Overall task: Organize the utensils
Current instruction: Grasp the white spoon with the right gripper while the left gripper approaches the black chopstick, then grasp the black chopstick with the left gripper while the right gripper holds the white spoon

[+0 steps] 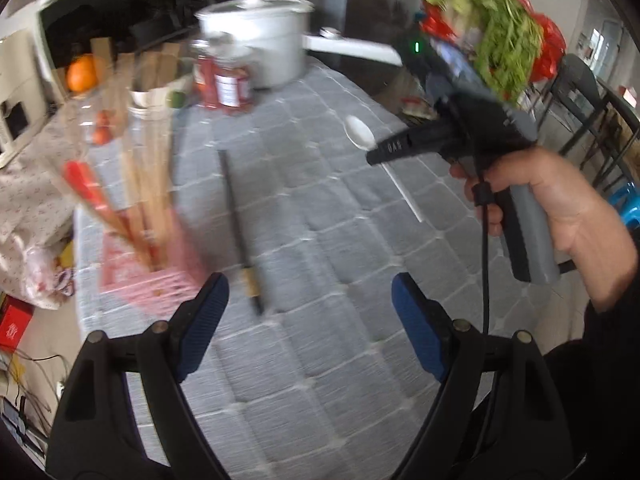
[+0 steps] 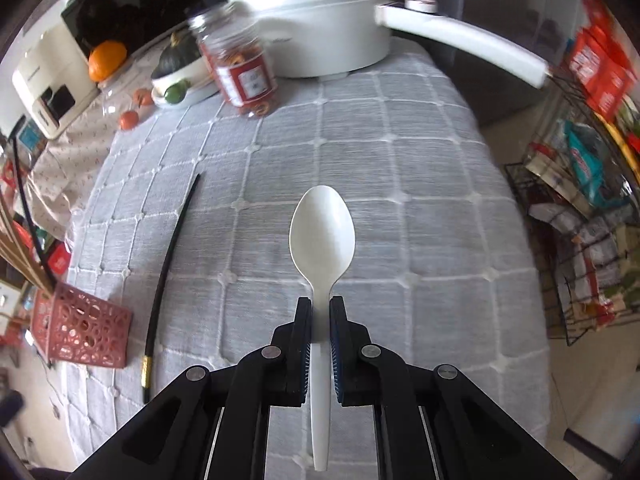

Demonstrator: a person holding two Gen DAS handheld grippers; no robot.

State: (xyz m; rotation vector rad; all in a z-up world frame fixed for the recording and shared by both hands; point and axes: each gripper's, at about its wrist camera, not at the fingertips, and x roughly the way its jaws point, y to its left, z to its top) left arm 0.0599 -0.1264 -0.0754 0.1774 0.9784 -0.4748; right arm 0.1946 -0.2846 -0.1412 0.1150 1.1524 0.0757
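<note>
My right gripper is shut on the handle of a white plastic spoon, bowl pointing forward, above the grey checked cloth. From the left wrist view the right gripper and the spoon show at the right. My left gripper is open and empty above the cloth. A black chopstick with a gold band lies just ahead of it; it also shows in the right wrist view. A pink perforated holder with wooden and red utensils stands at the left.
A white pot with a long handle stands at the back. A jar with a red label and a bowl with fruit stand beside it. Bags of greens sit at the right; a wire rack is off the table.
</note>
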